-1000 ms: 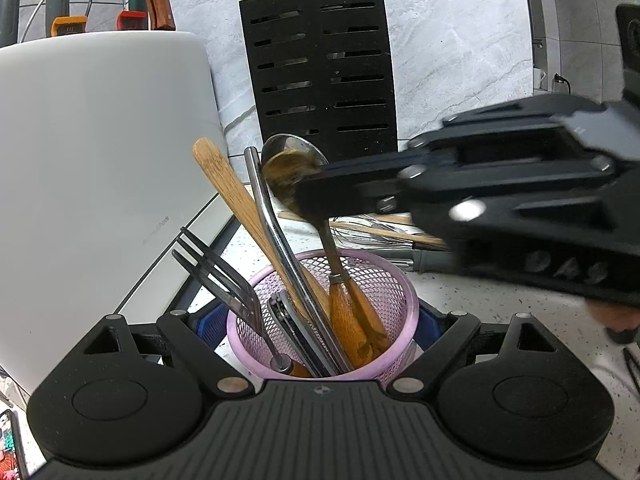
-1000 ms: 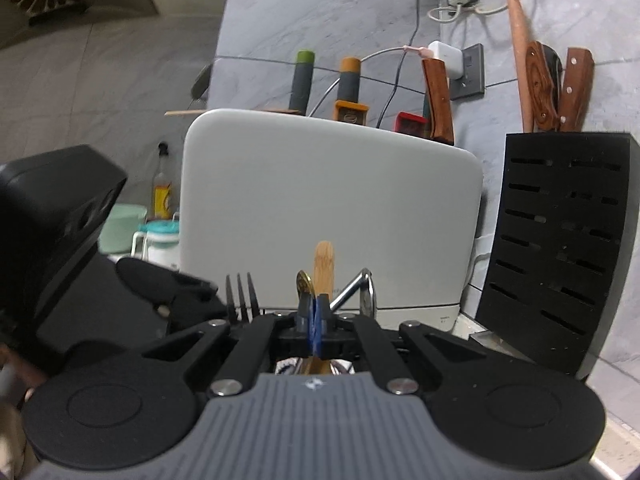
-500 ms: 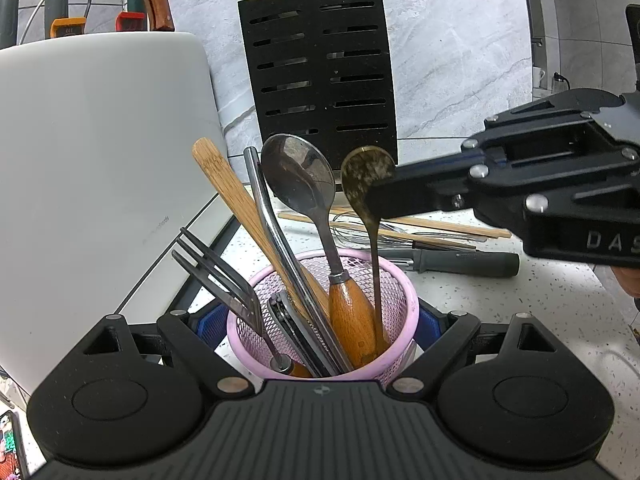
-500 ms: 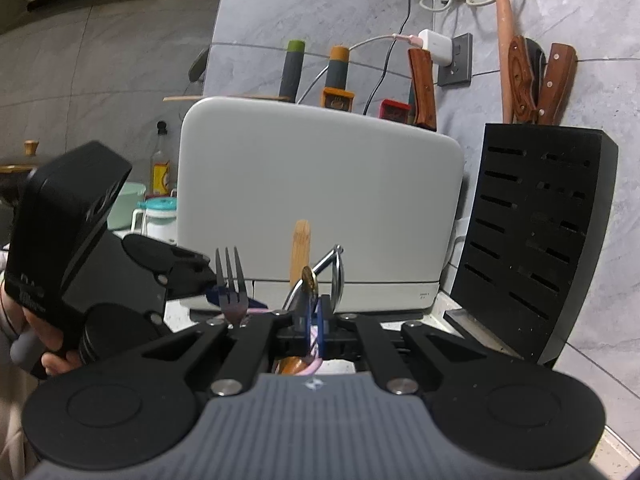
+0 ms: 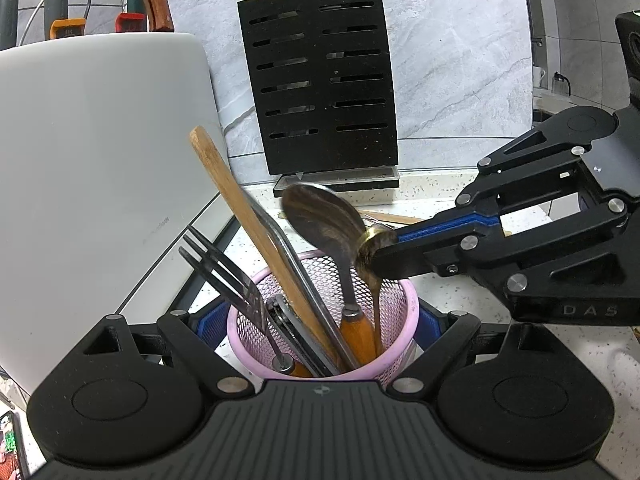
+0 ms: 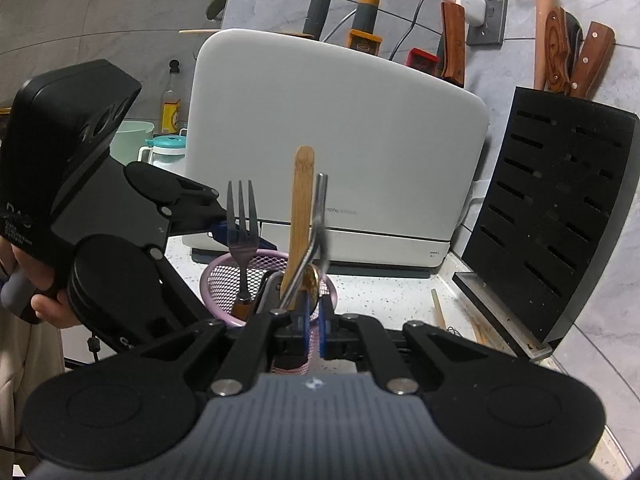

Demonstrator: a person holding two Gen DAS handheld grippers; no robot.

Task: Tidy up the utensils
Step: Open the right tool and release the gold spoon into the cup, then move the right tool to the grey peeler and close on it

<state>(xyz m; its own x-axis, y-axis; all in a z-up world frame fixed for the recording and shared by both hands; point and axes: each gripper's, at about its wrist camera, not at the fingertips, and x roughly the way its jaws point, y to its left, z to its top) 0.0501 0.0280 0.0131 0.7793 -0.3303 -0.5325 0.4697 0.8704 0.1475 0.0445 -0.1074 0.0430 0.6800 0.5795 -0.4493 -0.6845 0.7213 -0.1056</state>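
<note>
A pink mesh cup (image 5: 396, 300) stands between the blue pads of my left gripper (image 5: 319, 316), which is shut on its sides. In the cup lean a fork (image 5: 224, 264), a wooden stick (image 5: 240, 208), a metal handle (image 5: 296, 264) and a large spoon with a wooden handle (image 5: 324, 216). My right gripper (image 5: 376, 252) reaches in from the right, shut on the bowl of a small brass spoon (image 5: 366, 240). That spoon's thin stem runs down inside the cup. In the right wrist view the brass bowl (image 6: 310, 280) sits just above my right gripper's fingertips (image 6: 314, 320).
A tall white appliance (image 5: 100, 160) stands close on the left, and a black knife block (image 5: 320, 80) stands behind the cup. Chopsticks (image 5: 392, 218) lie on the speckled counter beyond it. A bottle (image 6: 170, 104) and a teal-lidded jug (image 6: 170, 148) stand at far left. A person's hand (image 6: 44, 304) holds the left gripper.
My right gripper has sunk with the brass spoon, whose bowl has turned edge-on and whose stem now reaches deeper into the cup. The large spoon has tipped lower and to the right. The left gripper has stayed still.
</note>
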